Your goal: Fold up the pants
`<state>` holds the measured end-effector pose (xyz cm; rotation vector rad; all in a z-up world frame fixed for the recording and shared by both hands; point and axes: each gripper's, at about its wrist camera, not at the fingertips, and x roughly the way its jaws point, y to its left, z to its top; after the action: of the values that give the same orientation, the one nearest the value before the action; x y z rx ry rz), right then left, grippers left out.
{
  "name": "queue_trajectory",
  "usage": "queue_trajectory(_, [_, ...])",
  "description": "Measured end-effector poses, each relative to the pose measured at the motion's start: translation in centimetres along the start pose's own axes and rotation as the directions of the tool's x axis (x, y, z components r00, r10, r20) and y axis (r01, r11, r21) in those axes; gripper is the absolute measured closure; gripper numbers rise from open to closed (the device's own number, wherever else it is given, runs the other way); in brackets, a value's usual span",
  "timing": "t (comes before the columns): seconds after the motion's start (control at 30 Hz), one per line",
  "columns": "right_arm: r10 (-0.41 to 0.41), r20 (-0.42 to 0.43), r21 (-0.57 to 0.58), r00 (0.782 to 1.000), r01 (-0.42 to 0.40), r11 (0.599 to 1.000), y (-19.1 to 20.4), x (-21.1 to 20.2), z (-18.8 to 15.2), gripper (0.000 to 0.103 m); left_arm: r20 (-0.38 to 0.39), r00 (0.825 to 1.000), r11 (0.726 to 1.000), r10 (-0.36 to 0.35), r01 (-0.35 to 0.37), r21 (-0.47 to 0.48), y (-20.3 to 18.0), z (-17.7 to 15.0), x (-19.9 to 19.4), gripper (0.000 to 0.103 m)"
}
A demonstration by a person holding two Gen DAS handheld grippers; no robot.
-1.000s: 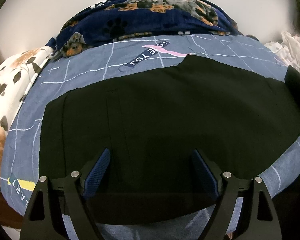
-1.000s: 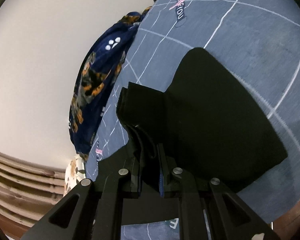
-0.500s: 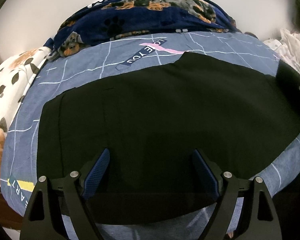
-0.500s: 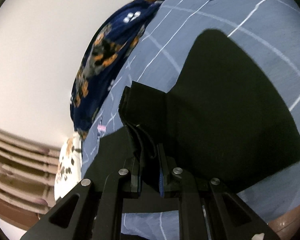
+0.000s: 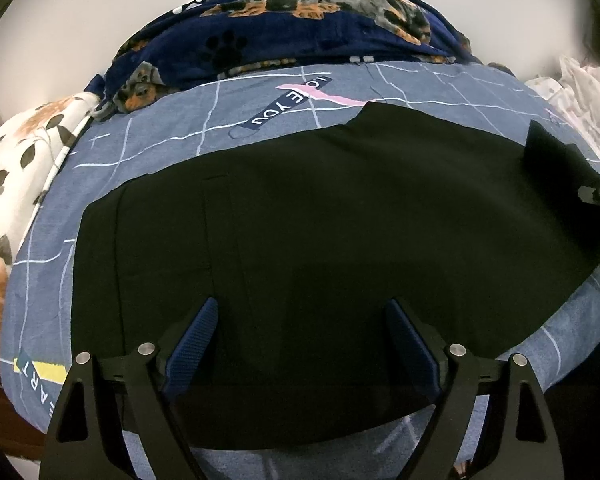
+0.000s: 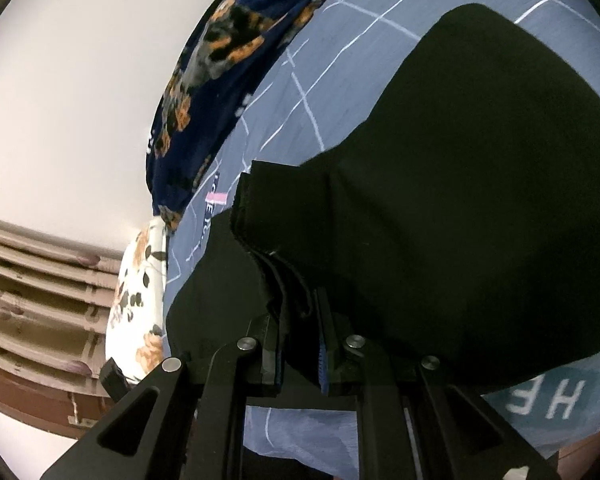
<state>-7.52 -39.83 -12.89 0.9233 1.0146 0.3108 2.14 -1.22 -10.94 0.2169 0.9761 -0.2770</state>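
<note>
Black pants (image 5: 320, 232) lie spread flat across a blue bed sheet (image 5: 172, 128). My left gripper (image 5: 300, 320) hovers over their near edge with its blue pads wide apart and nothing pinched between them. The pants' right end (image 5: 556, 160) is lifted off the sheet. In the right wrist view my right gripper (image 6: 298, 308) is shut on that raised end, a thick bunch of black cloth (image 6: 284, 208) sticking up between the pads. The pants (image 6: 480, 200) drape away from it down to the sheet.
A navy dog-print blanket (image 5: 300, 28) is heaped along the far side of the bed by the wall. A floral pillow (image 5: 16, 168) lies at the left, white clothes (image 5: 584, 92) at the far right. A wooden headboard (image 6: 32, 292) stands beyond the pillow.
The right gripper has carried the lifted pants end further in over the bed, toward the pillow side, rolling as it went. The left gripper has stayed put and open.
</note>
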Motion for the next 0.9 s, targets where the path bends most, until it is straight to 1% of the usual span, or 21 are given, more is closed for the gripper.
queue_trajectory(0.33, [-0.006, -0.024, -0.017, 1.000, 0.005, 1.000, 0.8, 1.1, -0.4, 0.089, -0.004, 1.000, 1.000, 0.001, -0.001, 0.010, -0.2, -0.1, 0.0, 0.014])
queue_trajectory(0.9, [-0.012, -0.051, -0.043, 0.999, 0.009, 0.999, 1.9, 2.5, -0.9, 0.088, -0.004, 1.000, 1.000, 0.001, -0.001, 0.010, -0.3, -0.1, 0.0, 0.014])
